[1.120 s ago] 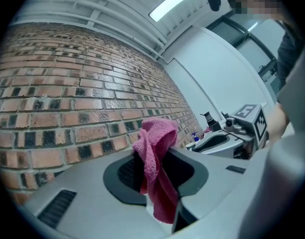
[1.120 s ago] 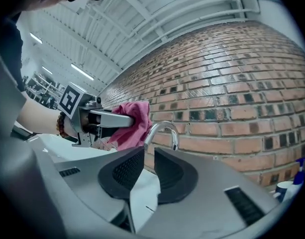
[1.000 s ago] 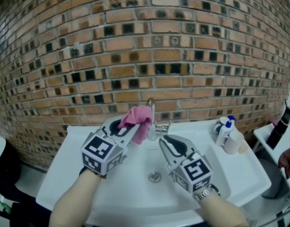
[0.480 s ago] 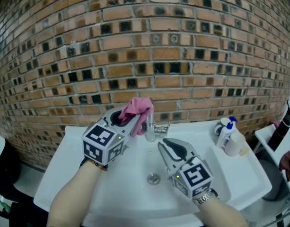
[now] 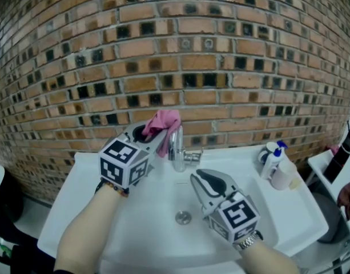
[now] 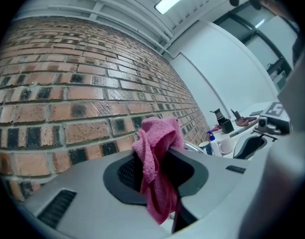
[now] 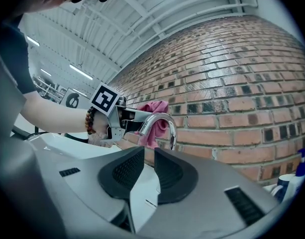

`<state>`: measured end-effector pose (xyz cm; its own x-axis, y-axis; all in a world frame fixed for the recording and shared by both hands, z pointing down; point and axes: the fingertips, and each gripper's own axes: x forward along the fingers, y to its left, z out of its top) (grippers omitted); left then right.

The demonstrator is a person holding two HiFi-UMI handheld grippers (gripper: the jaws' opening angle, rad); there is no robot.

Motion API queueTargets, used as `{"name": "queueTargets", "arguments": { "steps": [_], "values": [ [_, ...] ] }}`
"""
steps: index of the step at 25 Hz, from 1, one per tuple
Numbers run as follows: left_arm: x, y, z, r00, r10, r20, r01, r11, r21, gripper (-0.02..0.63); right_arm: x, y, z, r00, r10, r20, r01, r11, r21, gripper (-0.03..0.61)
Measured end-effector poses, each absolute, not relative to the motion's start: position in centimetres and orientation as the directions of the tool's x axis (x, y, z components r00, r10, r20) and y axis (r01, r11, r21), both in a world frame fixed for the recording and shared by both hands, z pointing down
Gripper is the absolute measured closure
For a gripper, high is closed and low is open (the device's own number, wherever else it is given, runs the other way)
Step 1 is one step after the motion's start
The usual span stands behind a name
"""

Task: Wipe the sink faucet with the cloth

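My left gripper (image 5: 153, 135) is shut on a pink cloth (image 5: 164, 121), held level just left of the chrome faucet (image 5: 176, 147) and close to the brick wall. In the left gripper view the cloth (image 6: 156, 178) hangs bunched between both pads of that gripper (image 6: 158, 156). In the right gripper view the cloth (image 7: 154, 114) sits behind the faucet's curved spout (image 7: 161, 122), touching or nearly touching it. My right gripper (image 5: 200, 176) hovers over the white sink (image 5: 260, 210), in front of the faucet. Its jaws (image 7: 148, 156) stand a narrow gap apart with nothing between them.
The drain (image 5: 183, 217) lies in the basin's middle. A spray bottle (image 5: 270, 158) and white containers (image 5: 282, 173) stand on the sink's right rim. The brick wall (image 5: 220, 79) rises right behind the faucet. A dark bottle (image 5: 339, 153) stands on a shelf at far right.
My left gripper has carried the cloth up and left, off the faucet's spout, which now shows bare. The right gripper has stayed in place.
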<state>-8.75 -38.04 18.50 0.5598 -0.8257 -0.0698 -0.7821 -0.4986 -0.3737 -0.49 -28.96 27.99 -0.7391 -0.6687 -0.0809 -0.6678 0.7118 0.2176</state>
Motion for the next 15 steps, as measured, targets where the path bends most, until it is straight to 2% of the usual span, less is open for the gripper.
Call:
{"name": "queueTargets", "arguments": {
  "steps": [15],
  "values": [
    [-8.5, -42.4, 19.2, 0.576, -0.816, -0.050, -0.771, -0.522, -0.365, 0.509, -0.3, -29.1, 28.1, -0.747, -0.661, -0.072, -0.660, 0.725, 0.196, 0.503]
  ]
}}
